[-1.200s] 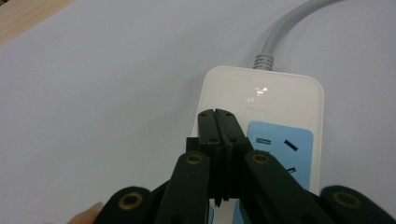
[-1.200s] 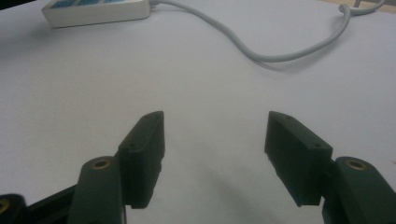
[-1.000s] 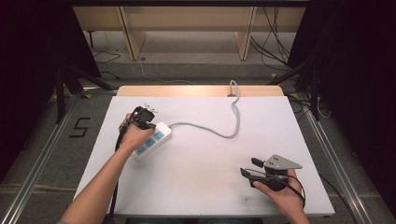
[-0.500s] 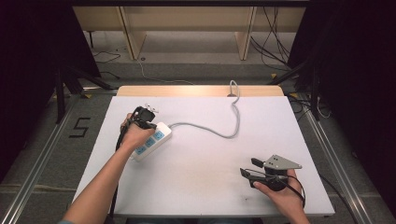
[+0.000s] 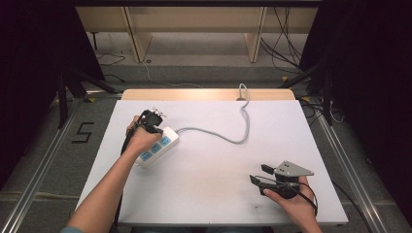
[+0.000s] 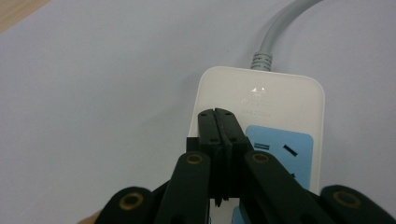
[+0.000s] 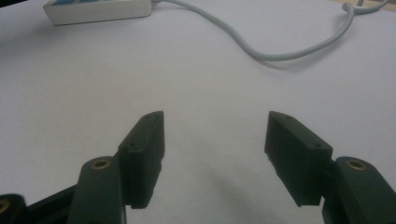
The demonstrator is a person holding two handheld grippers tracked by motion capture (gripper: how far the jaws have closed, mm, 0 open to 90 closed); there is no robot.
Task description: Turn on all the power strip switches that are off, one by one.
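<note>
Strip lies directly under closed left tongs.

Glossy white plastic power strip with matt blue sockets lies on a smooth matt table.

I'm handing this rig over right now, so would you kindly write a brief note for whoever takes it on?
Left gripper: jaws shut with nothing between them, tips over the white plastic power strip with blue sockets, near its cable end; whether they press on it cannot be told.
Right gripper: jaws open, empty, low over the white table at the near right.
The strip lies at the table's left; its grey cable snakes to the far edge and drops over it.
Done: nothing plugged in or lifted.
Left: probably whatever handling of the strip was intended.
</note>
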